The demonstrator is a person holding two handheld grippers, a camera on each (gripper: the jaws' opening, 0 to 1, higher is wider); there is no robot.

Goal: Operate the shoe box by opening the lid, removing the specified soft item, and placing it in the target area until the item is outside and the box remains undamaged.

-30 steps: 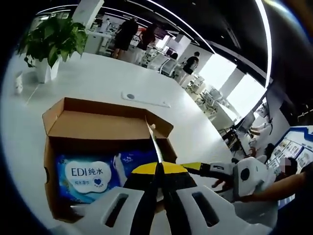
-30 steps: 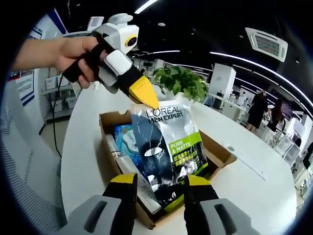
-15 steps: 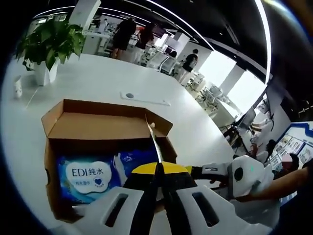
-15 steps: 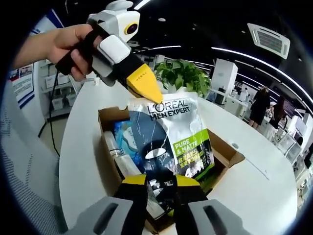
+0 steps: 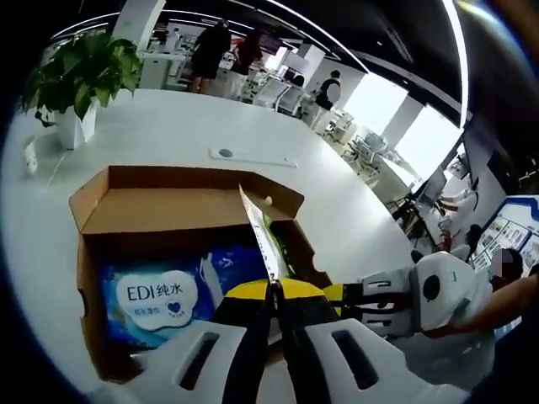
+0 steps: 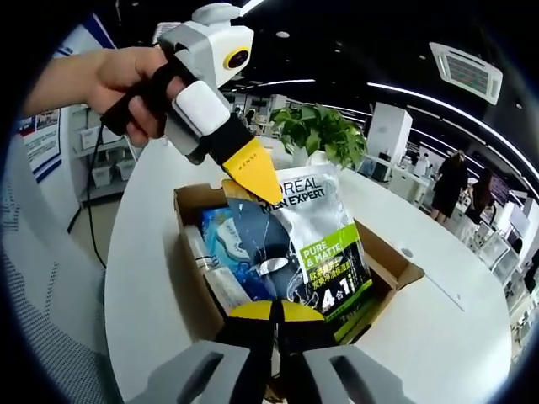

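The shoe box (image 6: 383,252) is plain brown cardboard on a white table (image 5: 168,135). The pouch (image 6: 316,244) is silver-grey and dark, with a lime-green panel and a white "4 in 1" mark. The wipes pack (image 5: 160,299) is blue with a white cloud label. Both grippers are white and black with yellow tips: left gripper (image 5: 275,296), right gripper (image 6: 274,313).

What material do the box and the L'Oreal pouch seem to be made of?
The box looks like plain brown cardboard, matte, with raw cut edges on its flaps. The L'Oreal pouch, gripped by the left gripper and right gripper, looks like thin glossy printed plastic film; it creases and catches light. Its inner layer cannot be told.
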